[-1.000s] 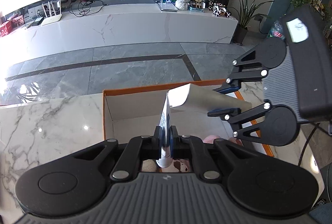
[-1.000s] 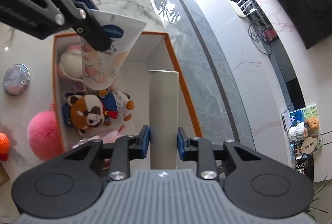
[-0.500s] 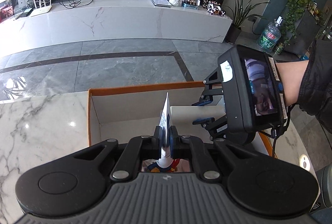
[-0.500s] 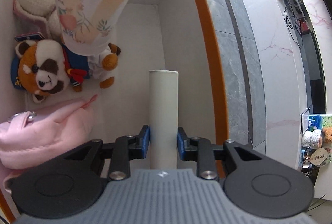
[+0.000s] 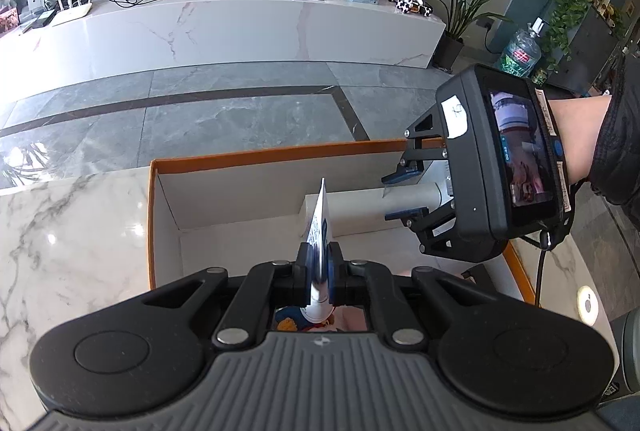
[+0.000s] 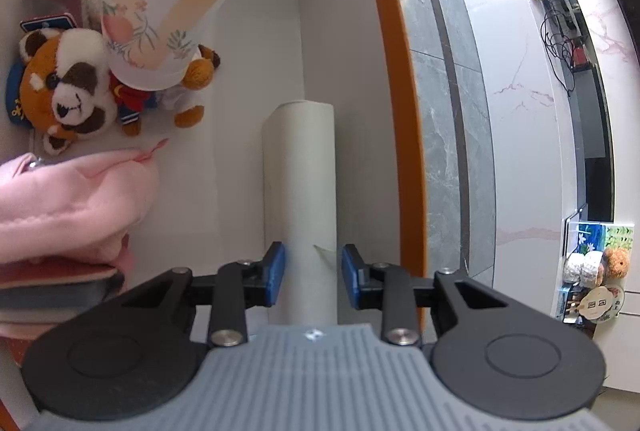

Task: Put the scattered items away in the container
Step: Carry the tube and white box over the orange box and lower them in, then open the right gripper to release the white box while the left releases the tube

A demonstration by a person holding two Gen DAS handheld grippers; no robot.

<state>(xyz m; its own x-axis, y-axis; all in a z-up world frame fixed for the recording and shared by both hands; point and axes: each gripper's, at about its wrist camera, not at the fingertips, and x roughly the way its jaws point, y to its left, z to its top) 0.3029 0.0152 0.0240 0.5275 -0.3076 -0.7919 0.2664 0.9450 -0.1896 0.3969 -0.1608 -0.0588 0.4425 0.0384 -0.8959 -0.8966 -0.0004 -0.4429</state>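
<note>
Left wrist view: the left tongs (image 5: pixel 319 265) are clenched on a flat white printed tube (image 5: pixel 319 231), held edge-on above the orange-rimmed white cardboard box (image 5: pixel 256 157) on the marble worktop (image 5: pixel 72 231). The right tongs (image 5: pixel 400 195) reach into the box from the right side.

Right wrist view: the right tongs (image 6: pixel 314 273) are released, their blue pads (image 6: pixel 276 273) standing slightly clear of the pale cylindrical roll (image 6: pixel 299 191) lying between them on the box floor beside the wall. Ahead-left lie a red-panda plush toy (image 6: pixel 68 91) and a pink plush item (image 6: pixel 68 199); the tube hangs above the panda.
</note>
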